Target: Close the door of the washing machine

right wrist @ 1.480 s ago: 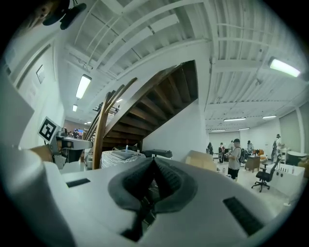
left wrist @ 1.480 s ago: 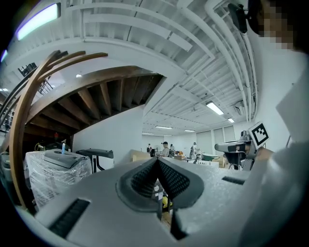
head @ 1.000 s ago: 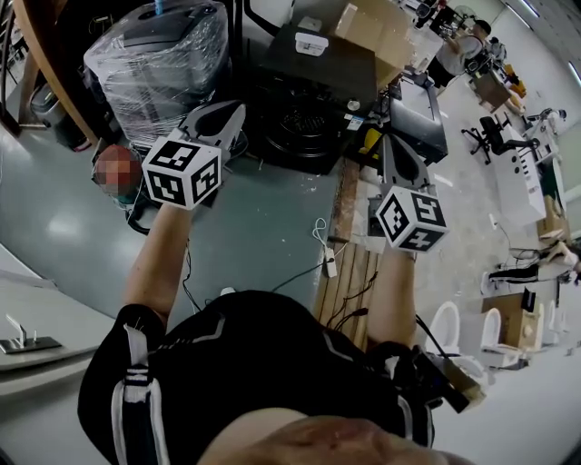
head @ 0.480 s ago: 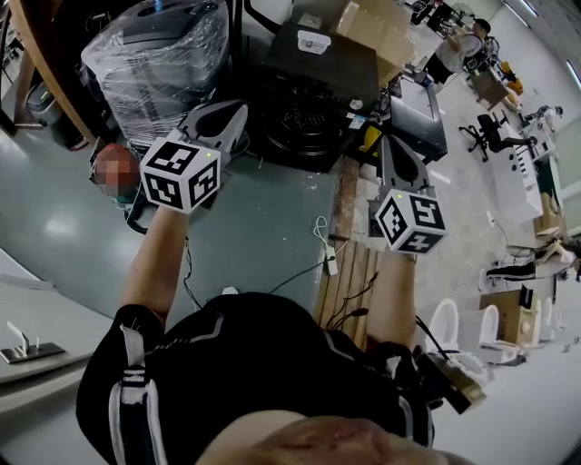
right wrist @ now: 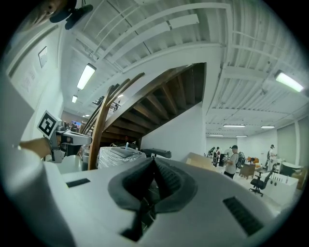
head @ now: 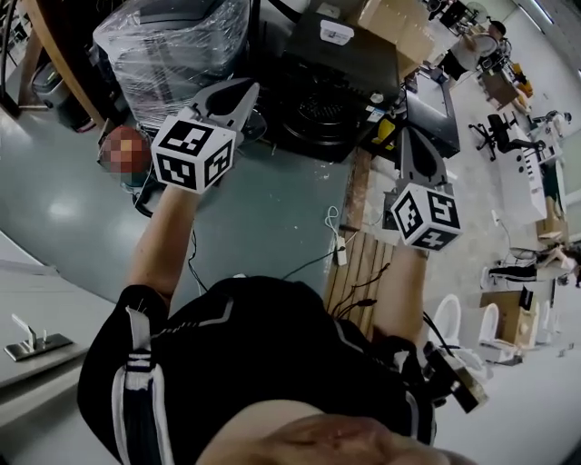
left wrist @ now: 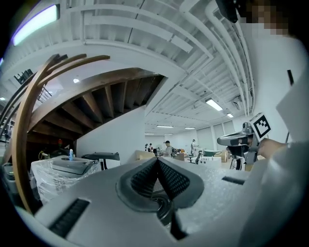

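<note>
A black machine point(head: 336, 64) with a round opening on its front point(head: 313, 113) stands ahead on the floor; I cannot tell how its door stands. Left of it is a plastic-wrapped appliance point(head: 172, 45), which shows again in the left gripper view point(left wrist: 63, 169). My left gripper point(head: 238, 91) points level toward these, its jaws shut and empty point(left wrist: 157, 159). My right gripper point(head: 410, 136) points the same way further right, also shut on nothing point(right wrist: 153, 159). Both are well short of the machine. Each gripper is visible from the other's camera: the right gripper point(left wrist: 241, 140) and the left gripper point(right wrist: 67, 137).
A wooden pallet point(head: 359, 272) lies on the grey floor under my right arm, with a power strip point(head: 338, 254) and cables beside it. A curved wooden stair rail point(head: 54, 54) rises at far left. Cardboard boxes point(head: 399, 27), a person point(head: 472, 50) and an office chair point(head: 499, 136) are at back right.
Both grippers have moved a little forward toward the machines, which now sit slightly nearer. The jaws stayed shut and empty throughout.
</note>
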